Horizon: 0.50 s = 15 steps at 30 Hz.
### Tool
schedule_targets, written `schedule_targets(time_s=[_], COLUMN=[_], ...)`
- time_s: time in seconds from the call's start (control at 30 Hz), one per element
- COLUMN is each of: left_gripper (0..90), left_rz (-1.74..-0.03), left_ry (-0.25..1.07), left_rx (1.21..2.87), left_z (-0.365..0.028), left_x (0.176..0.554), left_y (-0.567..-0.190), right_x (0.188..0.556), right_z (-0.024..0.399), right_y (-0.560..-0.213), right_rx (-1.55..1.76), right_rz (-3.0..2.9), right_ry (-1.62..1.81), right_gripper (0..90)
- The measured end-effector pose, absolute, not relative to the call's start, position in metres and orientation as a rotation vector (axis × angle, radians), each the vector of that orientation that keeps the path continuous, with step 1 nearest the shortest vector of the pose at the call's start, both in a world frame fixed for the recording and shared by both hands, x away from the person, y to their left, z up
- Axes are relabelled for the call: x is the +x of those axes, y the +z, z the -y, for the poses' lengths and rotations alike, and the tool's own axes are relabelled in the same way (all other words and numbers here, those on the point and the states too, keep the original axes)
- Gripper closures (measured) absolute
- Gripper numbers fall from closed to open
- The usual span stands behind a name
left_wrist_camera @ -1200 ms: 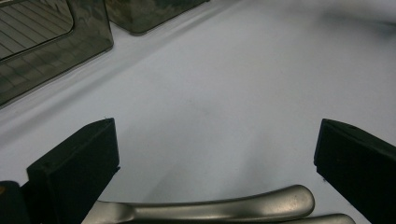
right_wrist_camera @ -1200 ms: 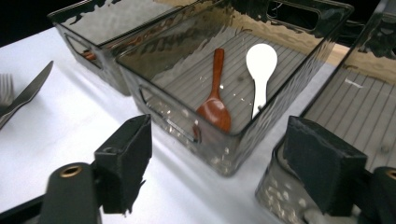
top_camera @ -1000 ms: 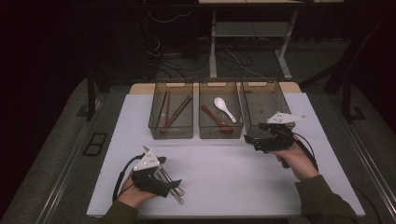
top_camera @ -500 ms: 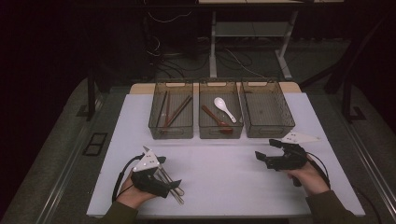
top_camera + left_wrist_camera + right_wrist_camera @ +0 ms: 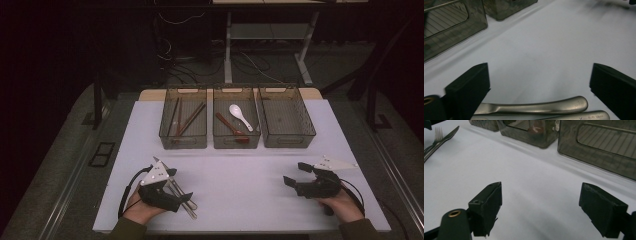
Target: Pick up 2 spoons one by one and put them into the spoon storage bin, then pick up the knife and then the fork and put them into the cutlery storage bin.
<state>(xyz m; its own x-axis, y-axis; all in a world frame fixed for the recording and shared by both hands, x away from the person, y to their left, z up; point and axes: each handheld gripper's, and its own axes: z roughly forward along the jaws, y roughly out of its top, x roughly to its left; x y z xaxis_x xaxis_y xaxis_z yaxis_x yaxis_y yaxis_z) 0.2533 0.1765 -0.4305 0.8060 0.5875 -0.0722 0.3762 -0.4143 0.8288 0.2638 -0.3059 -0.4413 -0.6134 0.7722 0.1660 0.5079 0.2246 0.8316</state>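
Note:
Metal cutlery [image 5: 189,207], a fork and a knife among it, lies on the white table [image 5: 240,175] at the front left. My left gripper [image 5: 181,186] rests over it, open. Its jaws have just been closing a little, and the cutlery handles [image 5: 536,107] lie between them, not pressed by the pads. My right gripper [image 5: 297,174] is low over the front right of the table, open, with nothing between its fingers [image 5: 541,192]. The right gripper view shows the fork [image 5: 436,137] far off at the upper left.
Three smoky plastic bins stand in a row at the back. The left bin [image 5: 165,135] holds chopsticks, the middle bin [image 5: 216,140] a white spoon [image 5: 240,116] and a reddish spoon, and the right bin [image 5: 287,120] shows nothing inside. Bare table lies between the grippers.
My right gripper has drawn back from beside the right bin toward the front right of the table and sunk lower. The left gripper has stayed over the cutlery.

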Motion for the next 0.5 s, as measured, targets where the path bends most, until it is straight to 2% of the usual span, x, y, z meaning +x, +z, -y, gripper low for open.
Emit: schedule_targets(time_s=[0.1,0.27,0.37,0.43,0.5], left_gripper=[21.4,64.0,81.1,87.0,88.8], left_rz=[-0.747,-0.738,-0.734,-0.732,-0.712], left_ry=[0.297,0.277,0.238,0.216,0.202], left_rx=[2.054,2.12,2.152,2.182,2.227], left_z=[-0.18,-0.189,-0.189,-0.187,-0.185], left_x=[0.25,0.246,0.246,0.246,0.246], left_y=[-0.429,-0.43,-0.431,-0.433,-0.434], right_x=[0.261,0.261,0.262,0.262,0.261], right_z=[0.31,0.312,0.311,0.31,0.309], right_y=[-0.443,-0.443,-0.444,-0.444,-0.444], right_rx=[1.209,1.22,1.213,1.208,1.205], right_rz=[-2.209,-2.198,-2.207,-2.216,-2.215], right_ry=[1.333,1.334,1.331,1.326,1.325], right_gripper=[18.0,18.0,18.0,18.0,18.0])
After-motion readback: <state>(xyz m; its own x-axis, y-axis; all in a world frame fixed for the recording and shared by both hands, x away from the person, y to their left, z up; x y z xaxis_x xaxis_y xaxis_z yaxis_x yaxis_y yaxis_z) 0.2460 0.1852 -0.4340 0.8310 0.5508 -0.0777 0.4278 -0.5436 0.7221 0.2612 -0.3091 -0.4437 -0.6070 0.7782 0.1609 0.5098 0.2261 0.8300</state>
